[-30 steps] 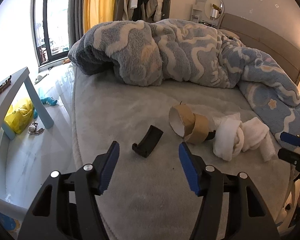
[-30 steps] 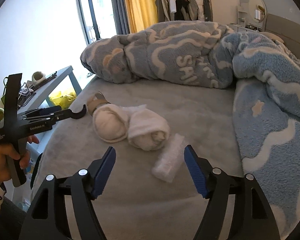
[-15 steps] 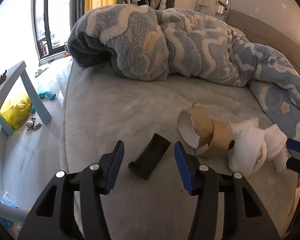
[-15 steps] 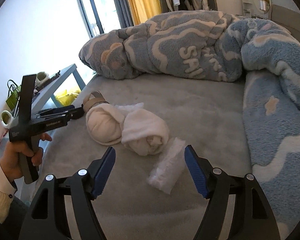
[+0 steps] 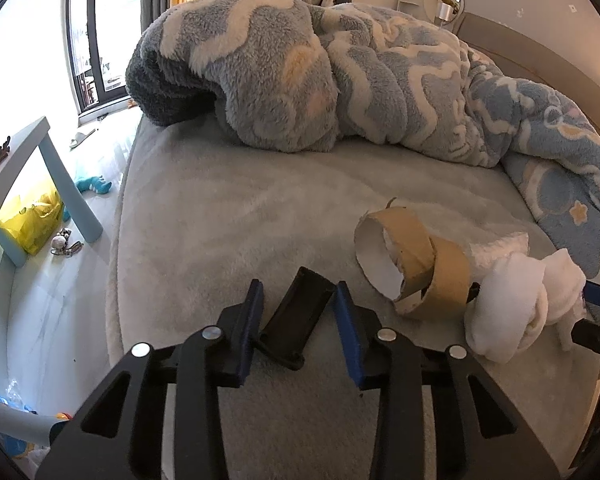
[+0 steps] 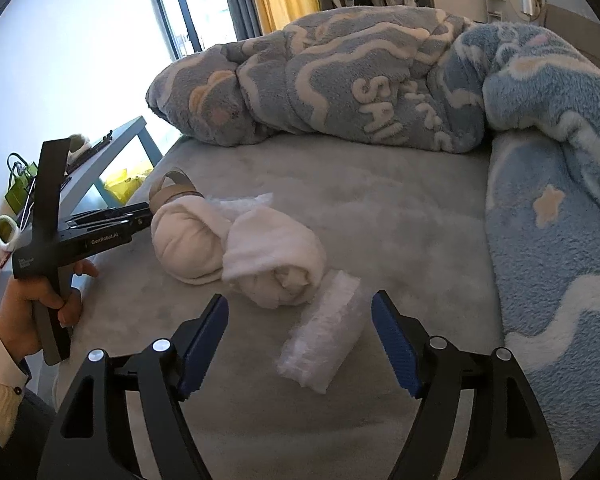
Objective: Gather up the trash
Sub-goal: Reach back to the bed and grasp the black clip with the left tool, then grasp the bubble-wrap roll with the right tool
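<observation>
The left tool [image 5: 298,312] has its two blue pads on either side of a small black plastic piece [image 5: 296,318] lying on the grey bed [image 5: 220,216]. Its jaws have just been closing, and the near pad looks to touch the piece, but a small gap shows on the other side, so it is not pinched yet. Just past the left tool, to its right, sits a torn brown cardboard tape roll [image 5: 412,268], and beside that a rolled white sock [image 5: 508,312].

The right tool [image 6: 300,336] is spread wide. A clear crinkly plastic wrapper [image 6: 324,340] lies between its pads, touching neither. Just beyond the wrapper are two rolled white socks [image 6: 236,244]. To the left of the right tool, a hand [image 6: 40,304] grips the handle of the left tool. Farthest away, a fluffy blue blanket [image 6: 360,92] is heaped across the bed.
</observation>
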`<state>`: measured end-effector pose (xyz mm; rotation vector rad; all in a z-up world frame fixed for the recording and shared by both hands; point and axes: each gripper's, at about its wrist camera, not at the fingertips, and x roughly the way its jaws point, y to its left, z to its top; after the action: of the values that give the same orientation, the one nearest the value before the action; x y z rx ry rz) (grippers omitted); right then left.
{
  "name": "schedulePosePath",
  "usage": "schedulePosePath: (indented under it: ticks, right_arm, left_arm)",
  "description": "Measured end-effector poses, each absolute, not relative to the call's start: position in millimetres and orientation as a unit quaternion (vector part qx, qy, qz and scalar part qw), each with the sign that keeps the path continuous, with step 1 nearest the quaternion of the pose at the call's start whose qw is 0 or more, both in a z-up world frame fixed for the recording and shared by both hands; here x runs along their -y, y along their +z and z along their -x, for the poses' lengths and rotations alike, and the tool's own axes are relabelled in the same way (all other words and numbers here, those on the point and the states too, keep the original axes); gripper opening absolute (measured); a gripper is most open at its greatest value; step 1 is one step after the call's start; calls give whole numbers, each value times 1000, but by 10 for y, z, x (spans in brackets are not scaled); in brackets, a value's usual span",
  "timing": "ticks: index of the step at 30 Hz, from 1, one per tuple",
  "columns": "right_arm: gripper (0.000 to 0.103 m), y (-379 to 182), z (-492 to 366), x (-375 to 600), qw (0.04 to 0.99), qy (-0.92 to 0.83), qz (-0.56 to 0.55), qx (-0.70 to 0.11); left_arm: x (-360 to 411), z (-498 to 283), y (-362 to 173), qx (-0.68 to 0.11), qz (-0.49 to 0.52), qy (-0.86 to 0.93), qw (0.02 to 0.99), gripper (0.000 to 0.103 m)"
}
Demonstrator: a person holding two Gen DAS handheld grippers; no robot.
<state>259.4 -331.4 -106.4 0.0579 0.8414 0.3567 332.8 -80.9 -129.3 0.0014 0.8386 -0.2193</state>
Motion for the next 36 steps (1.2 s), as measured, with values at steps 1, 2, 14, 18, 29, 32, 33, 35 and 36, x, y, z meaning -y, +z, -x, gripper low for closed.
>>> schedulePosePath:
  ticks: [1, 2, 14, 18, 29, 32, 33, 35, 36]
  right_arm:
    - [75, -1061, -2593, 3307, 897, 171, -27, -406]
    - [75, -1061, -2593, 3302, 897, 170, -26, -407]
    - [75, -1197, -2579, 3258, 889, 145, -29, -432]
    - [75, -1235, -2569, 3304, 888, 133, -44, -437]
    - [33, -1275, -2470, 3579, 886, 90, -113, -441]
    - [33, -1170, -2368, 3521, 896, 86, -102, -424]
    - [33, -1145, -2350, 3503, 898, 87, -99, -421]
    - [33, -1086, -2290, 3440, 901, 91, -97, -412]
    - [33, -1073, -2272, 3420, 902, 94, -97, -411]
  left_arm:
    - [812, -3320, -1293, -406, -2, -107, 907, 38]
    - [819, -3310, -1294, -407, -4, -107, 907, 38]
    - [817, -3164, -1237, -416, 7, -133, 900, 25]
    - [832, -3099, -1201, -415, 9, -138, 899, 25]
    - [788, -2853, -1009, -403, 23, -146, 903, 25]
    - [769, -2757, -945, -397, 24, -148, 906, 25]
    - [768, -2733, -929, -395, 23, -148, 906, 25]
    - [752, -2673, -895, -393, 23, -148, 907, 25]
    - [742, -2635, -880, -392, 22, -148, 908, 25]
